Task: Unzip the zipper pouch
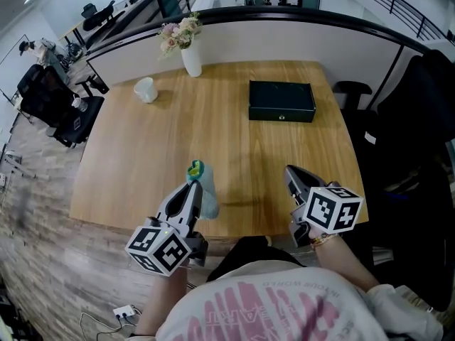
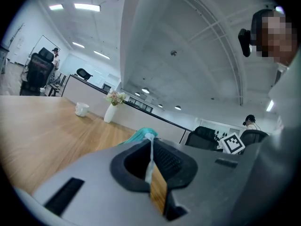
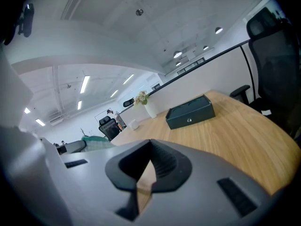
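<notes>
Wood of the table (image 1: 142,155) fills the head view, its near edge hidden behind the person's shirt (image 1: 284,304) and both grippers. Over that near part the left gripper (image 1: 190,188) is clamped on the zipper pouch (image 1: 208,199), a pale body with a green-blue end on top. The zipper is too small to make out, and whether the pouch touches the table cannot be told. Well apart to the right, the right gripper (image 1: 293,175) has its jaws together with nothing in them. Pink lettering on the shirt is cut off and creased, so it cannot be read. Black-and-white squares, not words, cover the marker cube (image 1: 160,249) on each gripper. Farther back stand a white cup (image 1: 146,89), a vase (image 1: 190,59) of flowers and a dark box (image 1: 281,101) with a small clasp

Left gripper view: the left gripper (image 2: 151,149) has its jaws closed on a thin pale edge of the zipper pouch (image 2: 140,134). The green-blue end pokes over the tips, and the rest is hidden behind the gripper body. The other gripper's marker cube (image 2: 233,143) shows at right

Right gripper view: the right gripper (image 3: 149,147) has its jaws shut on nothing, with only wood showing through the gap. Beyond lies the box (image 3: 190,112). At far left only a green-blue scrap of the zipper pouch (image 3: 96,142) shows
</notes>
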Tool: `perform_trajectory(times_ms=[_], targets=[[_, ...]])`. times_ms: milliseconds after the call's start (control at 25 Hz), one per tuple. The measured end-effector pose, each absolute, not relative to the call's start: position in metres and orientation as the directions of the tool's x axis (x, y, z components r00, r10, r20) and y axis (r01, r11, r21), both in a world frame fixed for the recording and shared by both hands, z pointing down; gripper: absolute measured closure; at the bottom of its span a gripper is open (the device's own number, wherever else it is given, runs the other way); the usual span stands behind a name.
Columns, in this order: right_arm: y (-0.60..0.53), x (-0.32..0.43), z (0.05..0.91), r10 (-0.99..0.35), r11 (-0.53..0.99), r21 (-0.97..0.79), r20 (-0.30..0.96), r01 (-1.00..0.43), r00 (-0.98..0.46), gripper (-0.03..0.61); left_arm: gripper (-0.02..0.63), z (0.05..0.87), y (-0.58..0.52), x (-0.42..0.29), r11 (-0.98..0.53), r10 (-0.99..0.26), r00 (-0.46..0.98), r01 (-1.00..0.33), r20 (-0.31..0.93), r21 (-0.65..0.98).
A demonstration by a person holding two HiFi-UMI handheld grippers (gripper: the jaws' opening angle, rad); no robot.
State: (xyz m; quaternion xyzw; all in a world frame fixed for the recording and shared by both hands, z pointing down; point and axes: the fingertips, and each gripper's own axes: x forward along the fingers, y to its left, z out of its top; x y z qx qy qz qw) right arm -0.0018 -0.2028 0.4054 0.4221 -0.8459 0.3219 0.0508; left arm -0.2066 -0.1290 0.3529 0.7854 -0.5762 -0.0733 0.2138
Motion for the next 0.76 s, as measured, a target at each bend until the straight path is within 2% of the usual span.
perform_trajectory(times_ms=[760], targets=[[-0.193, -0.01, 0.416, -0.658, 0.454, -0.473, 0.394, -0.755, -0.642, 0.58, 0.597, 0.359, -0.106, -0.232, -0.193, -0.952, 0.282, -0.855, 0.121, 0.482]])
